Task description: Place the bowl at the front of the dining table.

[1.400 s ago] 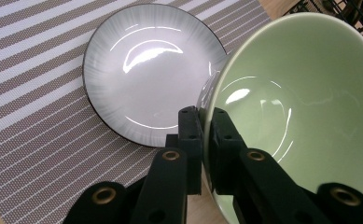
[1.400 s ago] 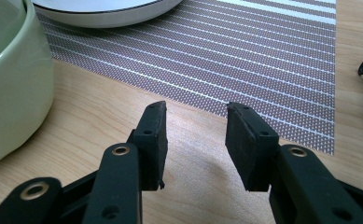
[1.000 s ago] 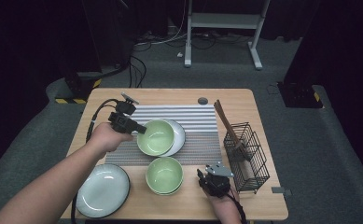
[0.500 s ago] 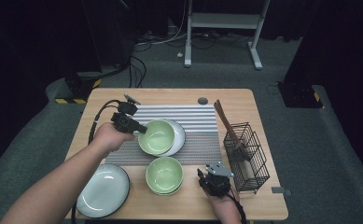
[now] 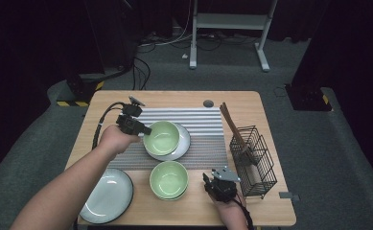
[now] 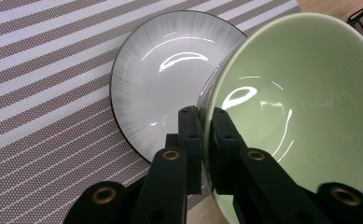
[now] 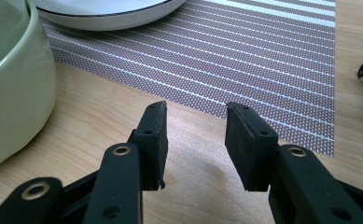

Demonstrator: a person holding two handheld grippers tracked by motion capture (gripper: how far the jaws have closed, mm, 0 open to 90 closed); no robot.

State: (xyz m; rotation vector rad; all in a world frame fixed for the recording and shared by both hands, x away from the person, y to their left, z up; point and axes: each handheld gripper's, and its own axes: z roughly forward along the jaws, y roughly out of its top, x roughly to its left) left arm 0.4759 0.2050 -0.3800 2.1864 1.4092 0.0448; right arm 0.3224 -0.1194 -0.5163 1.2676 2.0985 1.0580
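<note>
A light green bowl (image 5: 161, 137) hangs tilted over a white plate (image 5: 181, 146) on the striped mat. My left gripper (image 5: 145, 129) is shut on the bowl's left rim; in the left gripper view its jaws pinch the bowl (image 6: 291, 93) wall, with the white plate (image 6: 165, 74) underneath. A second green bowl (image 5: 169, 179) stands on the wood in front of the mat. My right gripper (image 5: 207, 184) rests low on the table to its right, open with nothing between the jaws (image 7: 195, 135); the second bowl's (image 7: 11, 84) side shows at the left of the right gripper view.
A pale plate (image 5: 108, 195) lies at the front left corner. A black wire basket (image 5: 253, 160) with brown utensils (image 5: 232, 125) stands at the right. The striped mat (image 5: 208, 127) covers the table's middle. A cable (image 5: 102, 122) trails from the left gripper.
The held green bowl and the left gripper have shifted only slightly over the plate. The right gripper has not moved.
</note>
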